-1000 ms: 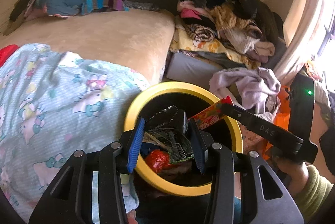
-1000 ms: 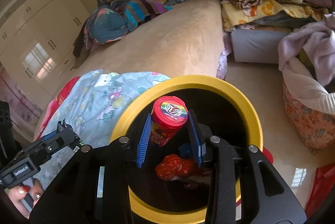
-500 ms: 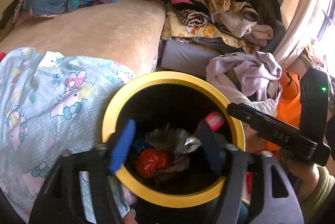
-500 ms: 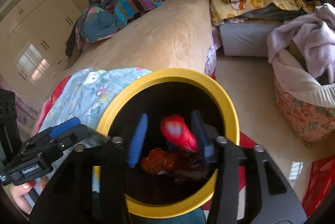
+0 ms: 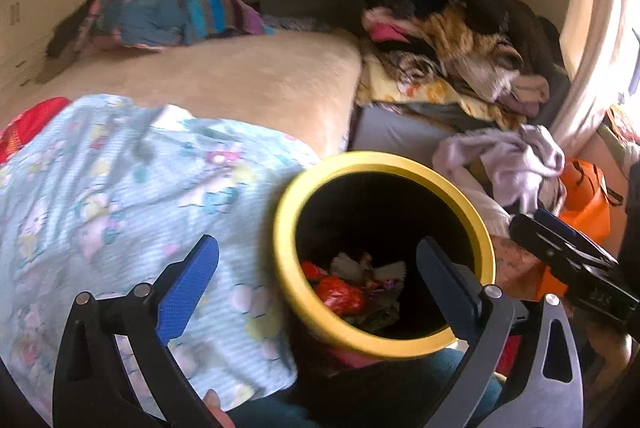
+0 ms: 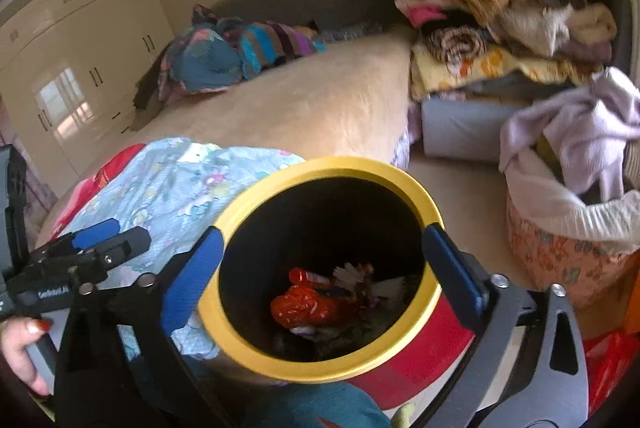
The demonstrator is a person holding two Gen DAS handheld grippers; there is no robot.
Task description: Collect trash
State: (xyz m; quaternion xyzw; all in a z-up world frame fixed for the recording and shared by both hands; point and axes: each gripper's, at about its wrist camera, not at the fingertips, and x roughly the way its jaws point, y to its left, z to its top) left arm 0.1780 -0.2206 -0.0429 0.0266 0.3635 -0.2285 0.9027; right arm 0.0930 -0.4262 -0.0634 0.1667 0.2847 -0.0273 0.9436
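Both grippers hang over a yellow-rimmed bin (image 6: 416, 188) that stands at the foot of the bed (image 6: 320, 108), pressed against a pale blue cartoon-print blanket (image 5: 120, 196). The left gripper (image 5: 318, 280) has its blue-padded fingers spread wide with nothing between them; one finger sits over the blanket and the other over the near right part of the bin's rim. The right gripper (image 6: 320, 260) is likewise spread wide and empty, its two fingers straddling the bin's mouth from either side. Down in the dark bottom of the bin lies the trash (image 6: 320, 300): a crumpled red wrapper (image 6: 300, 308), a red tube-shaped container (image 6: 310, 276) beside it, and some pale and dark scraps that are too blurred to name. In the right wrist view, a hand (image 6: 20, 348) with red nails grips the left tool's handle. A heap of clothes (image 5: 448, 40) is piled to the right of the bed, and a basket (image 6: 560, 252) draped with a lilac garment stands on the floor near the bin.
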